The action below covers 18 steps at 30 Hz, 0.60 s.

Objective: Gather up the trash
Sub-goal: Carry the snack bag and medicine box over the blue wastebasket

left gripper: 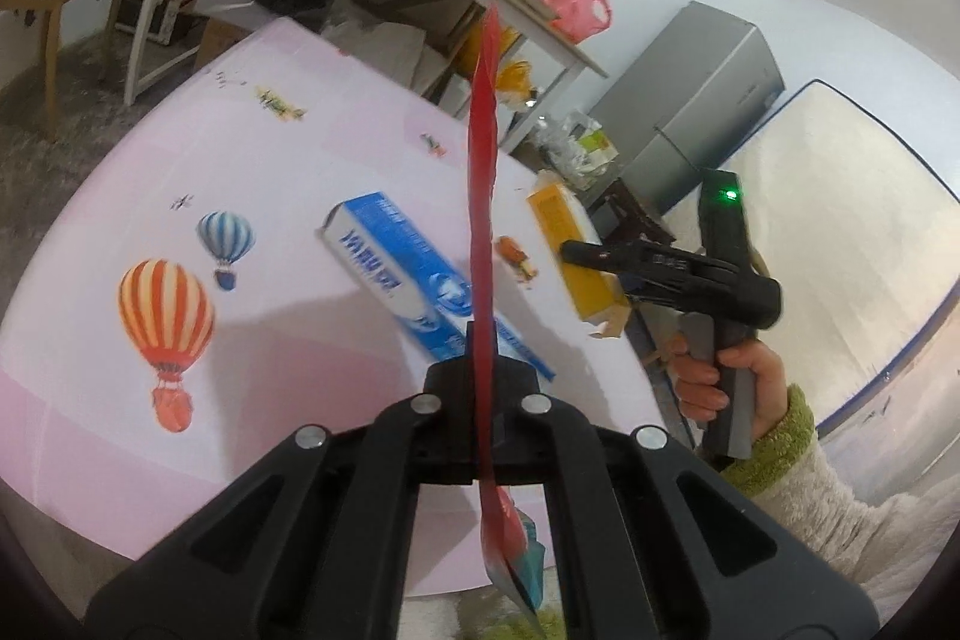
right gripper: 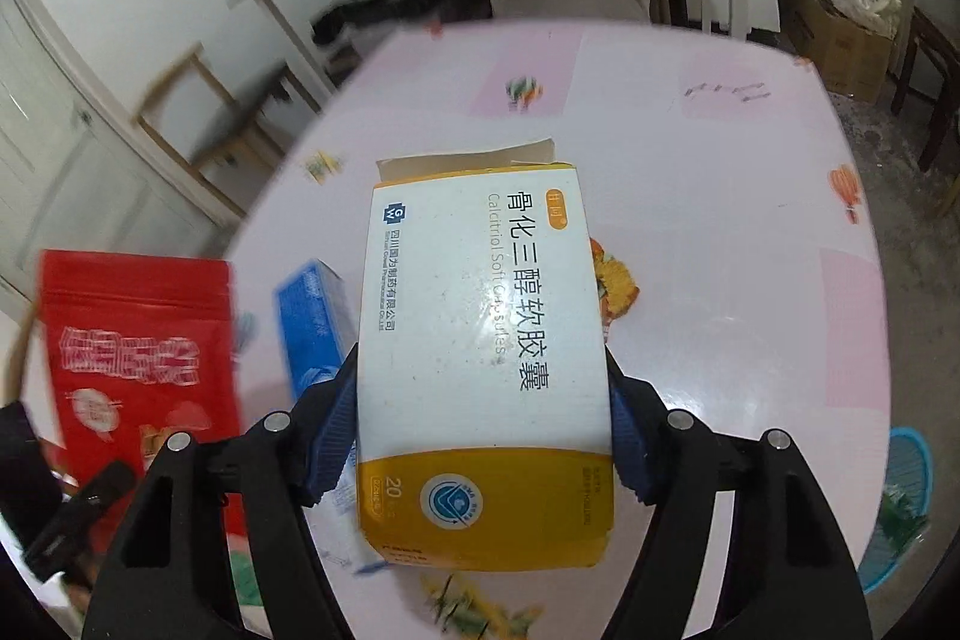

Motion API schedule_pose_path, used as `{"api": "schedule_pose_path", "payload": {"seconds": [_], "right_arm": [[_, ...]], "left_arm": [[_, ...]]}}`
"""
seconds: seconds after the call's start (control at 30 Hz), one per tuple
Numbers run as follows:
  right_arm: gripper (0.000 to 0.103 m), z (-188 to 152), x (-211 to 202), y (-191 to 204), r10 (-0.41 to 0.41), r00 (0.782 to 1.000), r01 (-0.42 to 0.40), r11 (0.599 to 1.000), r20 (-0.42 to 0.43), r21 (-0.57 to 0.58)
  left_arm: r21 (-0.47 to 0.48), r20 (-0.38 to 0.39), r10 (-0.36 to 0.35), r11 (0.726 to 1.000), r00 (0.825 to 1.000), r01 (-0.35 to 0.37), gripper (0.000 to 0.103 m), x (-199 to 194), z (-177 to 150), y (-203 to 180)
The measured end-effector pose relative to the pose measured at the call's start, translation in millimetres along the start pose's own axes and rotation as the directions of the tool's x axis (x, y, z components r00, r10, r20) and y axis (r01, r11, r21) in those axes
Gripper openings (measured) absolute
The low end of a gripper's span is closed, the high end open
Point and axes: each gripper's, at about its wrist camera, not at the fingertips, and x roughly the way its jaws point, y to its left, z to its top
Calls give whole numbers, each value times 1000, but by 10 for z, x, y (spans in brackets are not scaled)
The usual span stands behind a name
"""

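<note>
Above the round pink balloon-print table (left gripper: 288, 340), we note our left gripper (left gripper: 483, 388) clamping a flat red foil pouch (left gripper: 485, 172) edge-on between its fingers; our right gripper (right gripper: 483, 430) squeezes a white-and-yellow cardboard medicine box (right gripper: 480, 328); a blue-and-white toothpaste carton (left gripper: 414, 274) lies on the table.

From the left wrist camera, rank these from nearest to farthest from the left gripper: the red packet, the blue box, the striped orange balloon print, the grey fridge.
1. Red packet: clamped in the left gripper.
2. Blue box: on the table just ahead.
3. Balloon print: off to the left.
4. Fridge: beyond the table, right.
</note>
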Motion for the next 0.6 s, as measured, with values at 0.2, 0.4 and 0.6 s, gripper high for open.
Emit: {"api": "schedule_pose_path", "payload": {"seconds": [0.2, 0.4, 0.6], "right_arm": [[69, -187, -739, -320, 81, 986, -95, 991, 145, 95], [69, -565, -1552, -942, -23, 953, -55, 968, 303, 245], [69, -1339, -2183, -1771, -243, 903, 49, 877, 354, 479]], "left_arm": [[56, -10, -82, 995, 997, 82, 0, 84, 122, -332], [158, -90, -212, 962, 973, 224, 0, 493, 287, -931], [255, -230, -291, 903, 929, 346, 0, 1183, 265, -1694]]}}
